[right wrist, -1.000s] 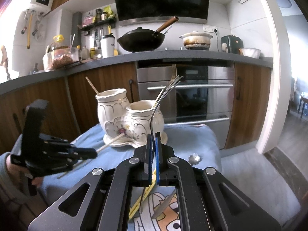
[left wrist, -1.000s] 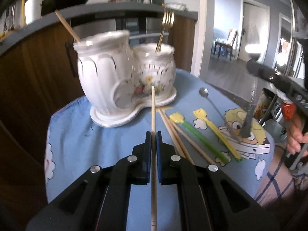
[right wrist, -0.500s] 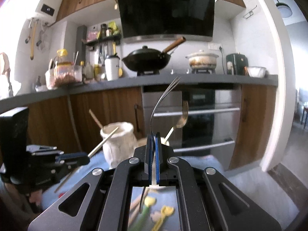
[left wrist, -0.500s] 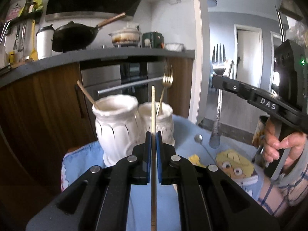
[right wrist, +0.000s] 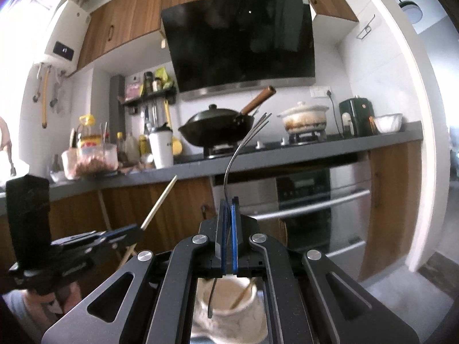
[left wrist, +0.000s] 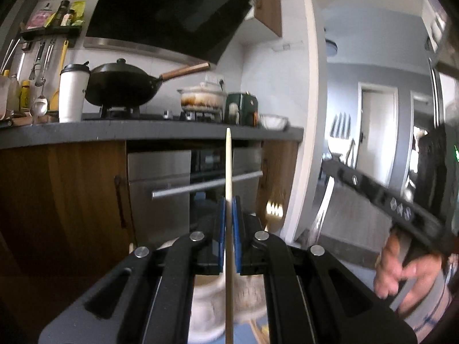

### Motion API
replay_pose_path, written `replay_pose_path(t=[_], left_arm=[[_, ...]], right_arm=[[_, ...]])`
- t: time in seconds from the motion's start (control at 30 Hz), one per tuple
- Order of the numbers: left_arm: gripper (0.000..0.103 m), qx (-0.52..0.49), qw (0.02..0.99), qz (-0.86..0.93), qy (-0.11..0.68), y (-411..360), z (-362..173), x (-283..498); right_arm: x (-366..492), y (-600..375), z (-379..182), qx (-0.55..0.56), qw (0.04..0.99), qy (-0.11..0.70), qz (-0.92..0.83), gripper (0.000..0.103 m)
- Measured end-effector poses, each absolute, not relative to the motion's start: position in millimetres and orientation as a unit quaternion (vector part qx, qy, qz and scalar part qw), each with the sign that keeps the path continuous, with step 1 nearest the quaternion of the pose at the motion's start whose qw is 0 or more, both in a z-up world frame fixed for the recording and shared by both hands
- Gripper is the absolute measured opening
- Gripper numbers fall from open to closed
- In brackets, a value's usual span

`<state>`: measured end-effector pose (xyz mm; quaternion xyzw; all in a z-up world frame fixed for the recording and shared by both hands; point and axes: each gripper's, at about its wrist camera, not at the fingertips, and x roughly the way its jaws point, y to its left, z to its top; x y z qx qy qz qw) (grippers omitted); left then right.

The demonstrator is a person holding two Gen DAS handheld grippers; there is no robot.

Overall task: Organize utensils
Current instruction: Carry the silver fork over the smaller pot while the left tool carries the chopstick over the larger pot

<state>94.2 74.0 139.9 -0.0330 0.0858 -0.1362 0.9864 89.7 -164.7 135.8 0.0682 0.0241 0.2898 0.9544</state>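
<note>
My left gripper is shut on a pale wooden chopstick that points up past its blue pads. The right gripper is shut on a silver fork, tines up and handle hanging below the jaws. A white ceramic utensil holder sits blurred directly under the right gripper, with a gold fork handle leaning in its cup. In the left wrist view the holder lies under the fingers, and the gold fork's tines show just to their right. Each gripper appears in the other's view: right gripper, left gripper.
Behind stands a dark kitchen counter with a black wok, a white pot and a white cup. A steel oven and wooden cabinets sit below it. A hand grips the right tool.
Both grippers have risen with the chopstick and the silver fork. The table with the loose utensils has dropped out of view, and the holder now sits below the fingers.
</note>
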Motion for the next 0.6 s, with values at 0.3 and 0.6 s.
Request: replay_pose_path(t=[0.3,0.6], left_arm=[[0.005,0.009,0.995,-0.079,0.052,47.9,144.7,146.2],[0.005,0.078,0.995,-0.030,0.049,27.0,121.2,162.5]], right_arm=[[118.2,-154.7,118.0,0.076,0.950,0.047,0.299,0.003],[127.6,-139.5,101.1,0.053,0.953,0.068,0.291,0.003]])
